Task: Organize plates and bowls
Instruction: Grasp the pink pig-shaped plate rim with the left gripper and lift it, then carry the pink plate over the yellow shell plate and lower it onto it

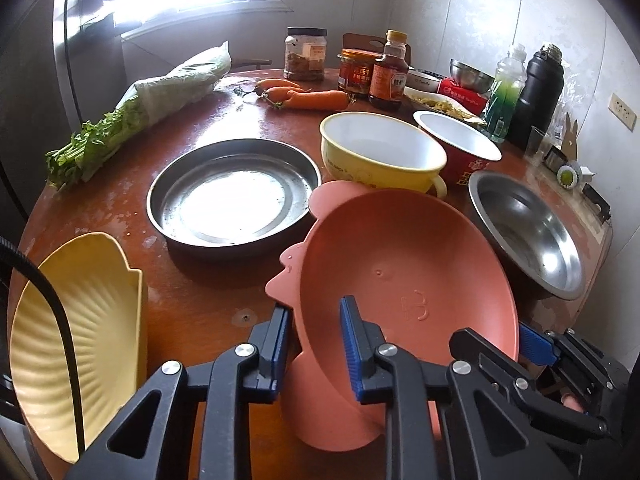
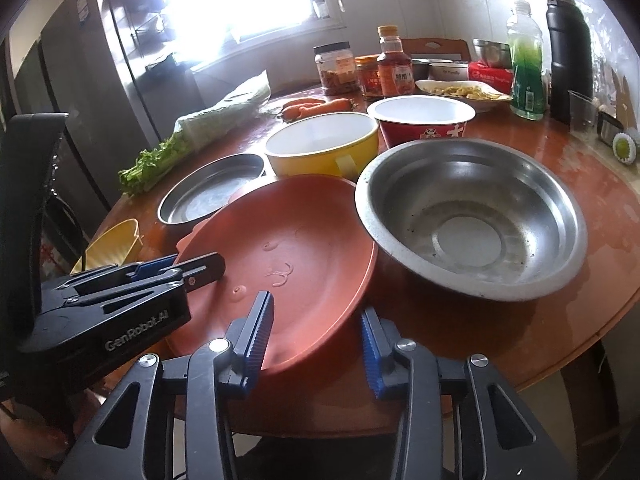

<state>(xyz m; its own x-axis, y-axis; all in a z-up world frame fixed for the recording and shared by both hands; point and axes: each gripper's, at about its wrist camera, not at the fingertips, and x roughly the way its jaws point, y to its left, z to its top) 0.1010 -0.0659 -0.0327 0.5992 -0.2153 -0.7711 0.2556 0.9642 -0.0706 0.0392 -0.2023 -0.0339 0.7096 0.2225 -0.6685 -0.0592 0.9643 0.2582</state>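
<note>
Gripping tilted salmon-pink plastic plate (image 1: 404,264) by near rim: left gripper (image 1: 314,344) fingers closed on it; right gripper (image 2: 318,344) straddling opposite edge, fingers apart, grasp unclear.

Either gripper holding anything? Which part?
Both straddle the pink plate's near rim: left gripper by its scalloped side, right gripper nearer the steel bowl. Firm clamping unclear.

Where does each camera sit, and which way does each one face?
Left wrist: on the left gripper, facing across the table at the pink plate; its own fingers and the right gripper show.
Right wrist: on the right gripper, facing the same plate and the steel bowl; the left gripper shows.
Shared: plate, yellow bowl, red bowl.
</note>
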